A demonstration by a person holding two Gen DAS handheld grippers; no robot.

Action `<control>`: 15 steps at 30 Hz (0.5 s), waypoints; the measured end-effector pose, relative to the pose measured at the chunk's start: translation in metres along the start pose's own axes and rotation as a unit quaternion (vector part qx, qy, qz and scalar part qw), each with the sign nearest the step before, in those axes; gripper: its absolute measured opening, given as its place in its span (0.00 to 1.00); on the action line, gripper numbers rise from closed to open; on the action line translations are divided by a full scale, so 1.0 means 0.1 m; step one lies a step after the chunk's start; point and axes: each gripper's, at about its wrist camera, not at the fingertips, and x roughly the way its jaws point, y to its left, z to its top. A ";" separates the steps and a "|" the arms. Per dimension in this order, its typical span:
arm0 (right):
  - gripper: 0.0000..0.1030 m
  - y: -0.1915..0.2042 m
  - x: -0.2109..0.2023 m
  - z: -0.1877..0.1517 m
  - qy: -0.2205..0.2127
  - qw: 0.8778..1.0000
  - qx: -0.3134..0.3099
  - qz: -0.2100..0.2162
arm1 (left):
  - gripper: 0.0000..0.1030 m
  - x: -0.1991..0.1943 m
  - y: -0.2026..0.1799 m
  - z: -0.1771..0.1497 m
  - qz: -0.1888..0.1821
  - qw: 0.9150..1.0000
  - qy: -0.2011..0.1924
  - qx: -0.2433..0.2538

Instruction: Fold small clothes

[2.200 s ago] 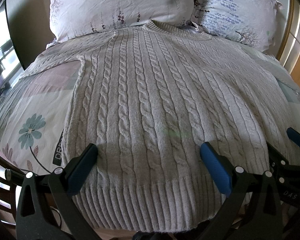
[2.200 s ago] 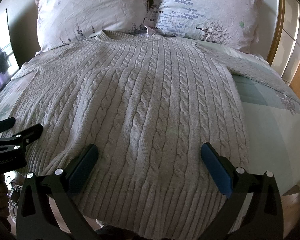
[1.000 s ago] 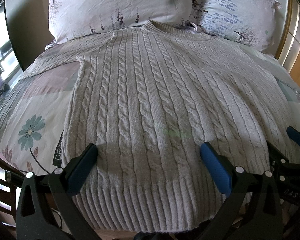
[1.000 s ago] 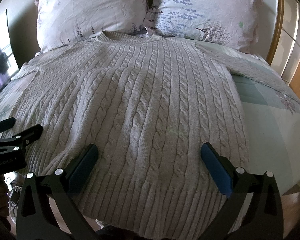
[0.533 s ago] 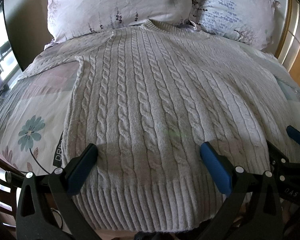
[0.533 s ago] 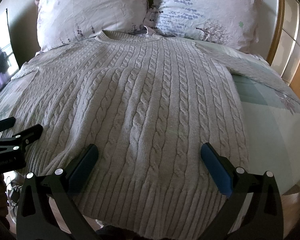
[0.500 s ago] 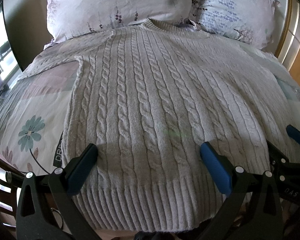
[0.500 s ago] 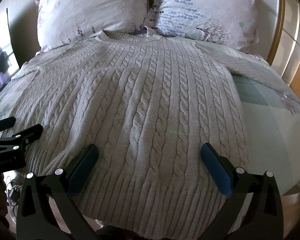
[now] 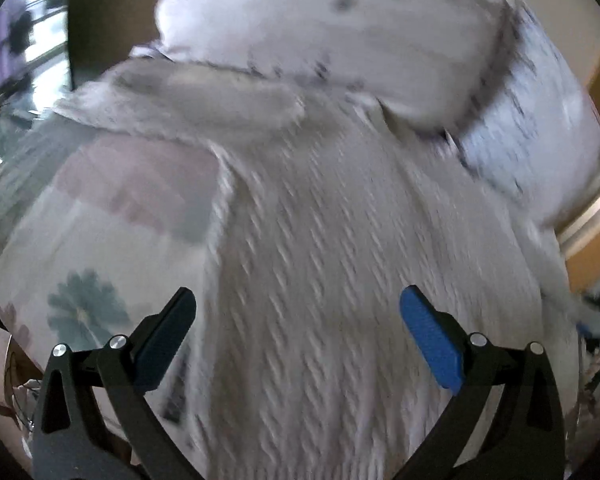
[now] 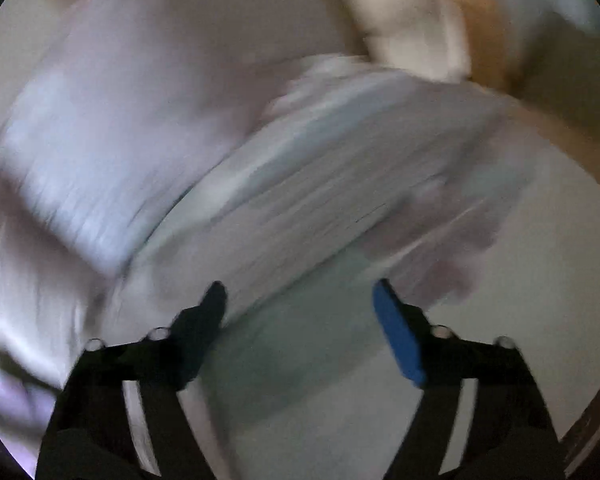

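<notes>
I see the bed [image 9: 80,248] with the gray sweater [image 9: 340,280] lying flat, its side edge beside the flower print. My left gripper [image 9: 296,320] hangs over it, fingers apart, holding nothing. My right gripper [image 10: 298,312] is apart too, over blurry sheet.

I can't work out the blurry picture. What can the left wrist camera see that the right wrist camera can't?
Only the left wrist view shows the cable-knit sweater spread flat, a teal flower printed on the bedsheet, and the left claw, open and empty. Only the right wrist view shows the right claw, also open and empty, over bare sheet; heavy blur hides the rest. Both show pale pillows at the top.
</notes>
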 end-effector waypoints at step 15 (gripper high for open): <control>0.08 -0.44 0.46 0.69 -0.013 0.990 0.135 -0.041 | 0.98 0.08 0.87 0.58 0.047 0.991 -0.045 -0.120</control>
